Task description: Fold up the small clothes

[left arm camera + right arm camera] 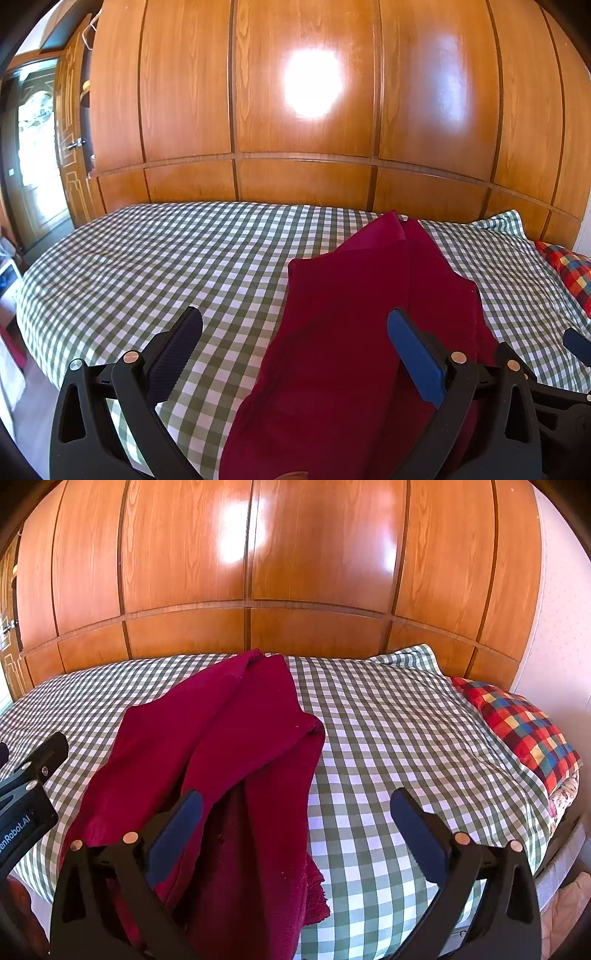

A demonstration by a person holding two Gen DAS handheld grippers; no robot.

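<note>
Right wrist view shows the dark red garment (pixel 221 760) lying rumpled lengthwise on the checked bedspread (pixel 388 738), both the left gripper (pixel 295 354) and right gripper (pixel 295 830) spread wide and empty, so a pinch may catch bedspread along with overlapped layers

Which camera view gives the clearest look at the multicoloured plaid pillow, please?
The right wrist view: the plaid pillow lies in full at the bed's right edge. The left wrist view catches only its corner, cut off by the frame.
</note>
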